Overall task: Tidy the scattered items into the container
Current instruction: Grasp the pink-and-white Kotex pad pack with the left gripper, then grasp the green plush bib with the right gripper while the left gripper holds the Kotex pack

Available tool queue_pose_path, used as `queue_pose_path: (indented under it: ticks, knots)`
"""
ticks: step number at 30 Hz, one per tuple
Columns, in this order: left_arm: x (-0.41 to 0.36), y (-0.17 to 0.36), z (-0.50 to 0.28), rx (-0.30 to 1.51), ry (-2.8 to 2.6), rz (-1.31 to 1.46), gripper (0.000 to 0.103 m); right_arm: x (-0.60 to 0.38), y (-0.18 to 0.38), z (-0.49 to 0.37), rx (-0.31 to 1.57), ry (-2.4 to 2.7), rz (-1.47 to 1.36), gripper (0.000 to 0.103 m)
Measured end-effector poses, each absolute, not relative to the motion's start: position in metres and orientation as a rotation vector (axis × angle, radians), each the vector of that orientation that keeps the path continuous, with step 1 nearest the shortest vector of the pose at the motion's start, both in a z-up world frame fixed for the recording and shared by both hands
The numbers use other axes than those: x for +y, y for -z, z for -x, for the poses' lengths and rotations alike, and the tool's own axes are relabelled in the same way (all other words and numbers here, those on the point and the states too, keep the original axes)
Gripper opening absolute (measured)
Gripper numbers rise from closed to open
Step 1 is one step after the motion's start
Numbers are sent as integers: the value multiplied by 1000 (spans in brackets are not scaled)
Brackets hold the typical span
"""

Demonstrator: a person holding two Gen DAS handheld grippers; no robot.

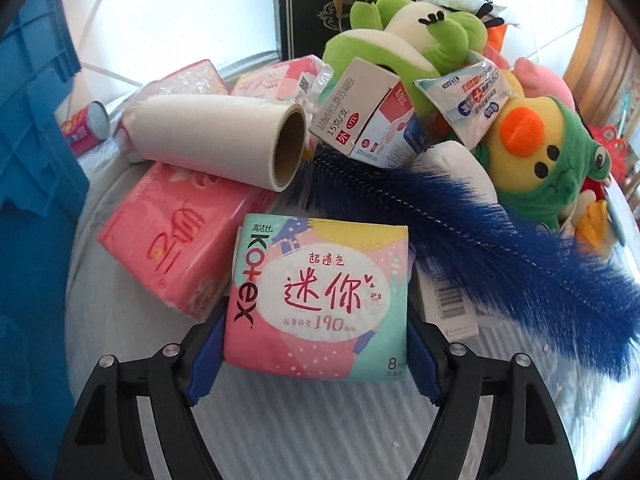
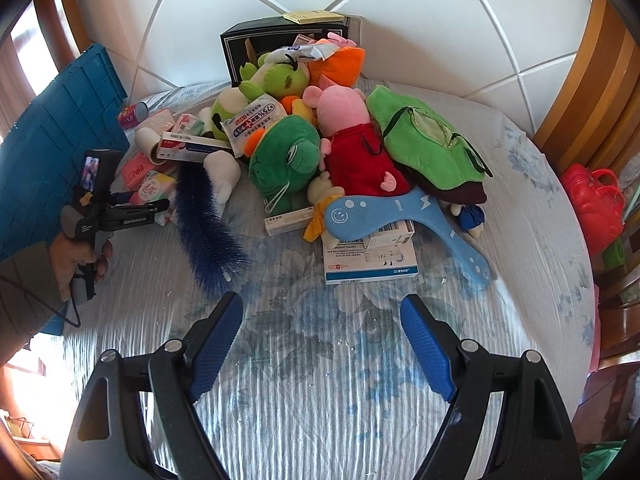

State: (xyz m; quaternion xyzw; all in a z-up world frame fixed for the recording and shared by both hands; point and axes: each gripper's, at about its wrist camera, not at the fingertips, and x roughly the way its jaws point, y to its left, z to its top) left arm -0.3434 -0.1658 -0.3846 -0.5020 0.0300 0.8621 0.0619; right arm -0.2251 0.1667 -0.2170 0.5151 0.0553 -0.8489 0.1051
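Note:
My left gripper is shut on a pink and teal Kotex pad pack, held just above the bedspread; the pack also shows in the right wrist view. Behind it lie a pink tissue pack, a white paper roll, a medicine box and a blue bristle brush. The blue crate stands at the left, also in the right wrist view. My right gripper is open and empty over bare bedspread, short of the pile.
Plush toys heap at the back: a green frog, a pink pig, a green turtle. A blue boomerang lies over medicine boxes. A black box stands against the headboard. A red bag sits off the bed's right.

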Motion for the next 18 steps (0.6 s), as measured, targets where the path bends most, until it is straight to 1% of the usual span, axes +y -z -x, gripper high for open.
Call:
queue_pose_path:
  ticks: [8, 13, 16, 18]
  knots:
    - [-177, 359, 299, 78, -2688, 1472, 77, 191, 266, 282, 145, 2526, -1498, 81]
    - [-182, 339, 284, 23, -2734, 1449, 77, 224, 306, 324, 213, 2474, -1551, 81]
    - [-180, 329, 273, 25, -2757, 1431, 77, 253, 325, 341, 241, 2434, -1589, 81]
    - [-177, 323, 265, 26, -2771, 1428, 77, 270, 334, 348, 292, 2424, -1604, 81]
